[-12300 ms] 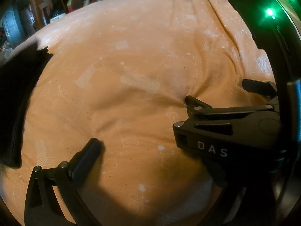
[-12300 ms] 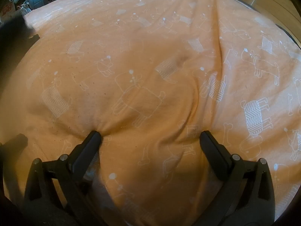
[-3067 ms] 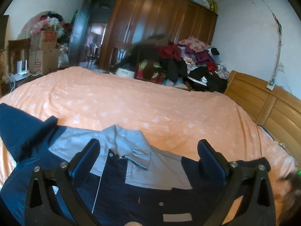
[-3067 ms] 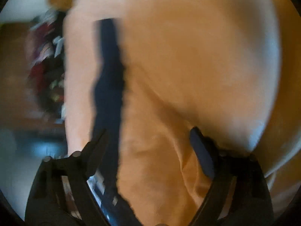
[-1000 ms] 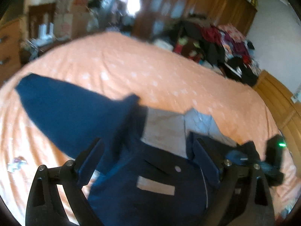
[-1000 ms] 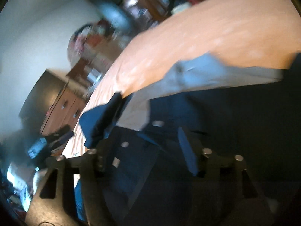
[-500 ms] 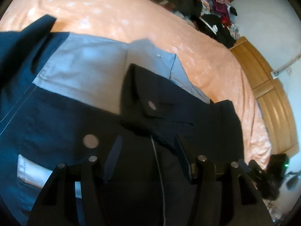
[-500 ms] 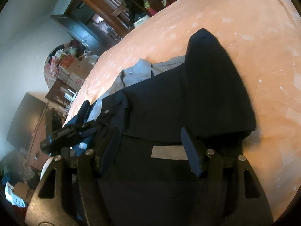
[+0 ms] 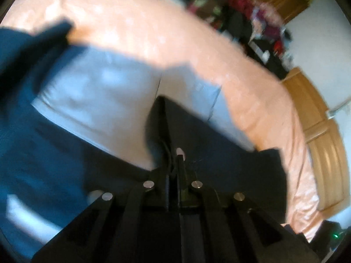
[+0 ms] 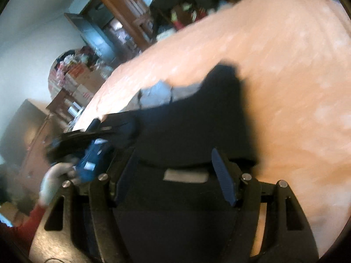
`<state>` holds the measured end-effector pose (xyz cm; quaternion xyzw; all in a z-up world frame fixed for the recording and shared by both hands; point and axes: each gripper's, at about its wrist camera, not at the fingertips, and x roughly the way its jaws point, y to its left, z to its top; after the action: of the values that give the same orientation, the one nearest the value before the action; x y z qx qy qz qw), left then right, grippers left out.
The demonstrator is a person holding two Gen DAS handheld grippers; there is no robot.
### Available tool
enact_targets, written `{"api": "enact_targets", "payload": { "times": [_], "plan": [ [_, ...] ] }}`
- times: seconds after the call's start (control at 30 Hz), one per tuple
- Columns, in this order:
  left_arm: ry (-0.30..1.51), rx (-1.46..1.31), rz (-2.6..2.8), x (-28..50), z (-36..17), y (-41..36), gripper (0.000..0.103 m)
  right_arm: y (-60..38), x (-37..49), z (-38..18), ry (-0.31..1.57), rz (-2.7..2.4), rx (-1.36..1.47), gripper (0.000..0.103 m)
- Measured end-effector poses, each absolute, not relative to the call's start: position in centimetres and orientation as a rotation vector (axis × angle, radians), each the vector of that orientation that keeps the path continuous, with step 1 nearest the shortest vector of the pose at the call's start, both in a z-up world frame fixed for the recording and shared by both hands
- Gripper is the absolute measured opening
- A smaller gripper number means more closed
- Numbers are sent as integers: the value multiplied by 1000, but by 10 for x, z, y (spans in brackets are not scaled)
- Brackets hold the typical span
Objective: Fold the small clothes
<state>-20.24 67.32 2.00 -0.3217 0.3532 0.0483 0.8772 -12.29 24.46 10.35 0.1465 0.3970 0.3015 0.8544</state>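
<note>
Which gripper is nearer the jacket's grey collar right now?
Left. The left gripper is shut on the jacket's dark front edge just below the grey collar. The right gripper hangs open further down the jacket.

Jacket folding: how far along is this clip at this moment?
Done: the navy and grey jacket is spread on the orange bedspread. In hand: the left gripper is pinched shut on a front edge, and the right gripper hangs open above it. Left: every fold; the collar lies exposed.

Bare orange bedspread beyond the jacket; clutter pile past the bed's far edge.
</note>
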Motion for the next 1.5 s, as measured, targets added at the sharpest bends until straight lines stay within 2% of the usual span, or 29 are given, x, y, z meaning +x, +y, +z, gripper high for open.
{"api": "enact_targets", "payload": {
  "times": [0.1,0.2,0.27,0.37,0.47,0.5,0.53,0.6,0.63,0.77,0.83,0.9,0.93,1.03,1.17,1.3,1.47,1.5],
  "plan": [
    [661,-589,171,-242,50,697,2,223,-121,113,786,581,303,69],
    [732,-634,207,-245,26,723,2,222,-106,107,802,554,307,66],
    [773,-656,221,-244,7,730,2,235,-92,96,834,562,282,57],
    [796,-658,237,-246,-8,731,3,263,-72,70,937,575,184,49],
    [816,-691,249,-250,-20,739,10,277,-56,12,1152,510,69,47],
    [825,-715,254,-251,-25,744,17,277,-59,7,1137,520,54,47],
    [829,-739,249,-259,-27,752,19,277,-65,9,1108,524,32,47],
    [822,-764,246,-272,-22,760,19,276,-74,18,1092,505,9,49],
    [793,-777,238,-283,-12,765,15,272,-82,26,1068,491,18,55],
    [644,-849,234,-346,28,805,17,266,-117,48,1015,466,55,68],
    [556,-873,321,-394,48,848,31,272,-136,56,1009,479,53,70],
    [504,-873,424,-435,58,892,40,285,-152,61,1005,499,31,71],
    [494,-870,472,-451,61,910,42,296,-159,64,998,519,4,71],
    [483,-919,568,-489,57,969,42,323,-170,66,998,573,-63,75],
    [525,-896,613,-503,46,1017,42,342,-171,61,987,594,-84,79],
    [607,-899,631,-501,17,1045,42,354,-167,27,1051,554,-127,83],
    [650,-941,576,-486,-10,1071,42,359,-174,13,996,605,-147,103],
    [648,-946,564,-482,-10,1074,42,359,-173,12,1000,608,-152,103]
  ]
}}
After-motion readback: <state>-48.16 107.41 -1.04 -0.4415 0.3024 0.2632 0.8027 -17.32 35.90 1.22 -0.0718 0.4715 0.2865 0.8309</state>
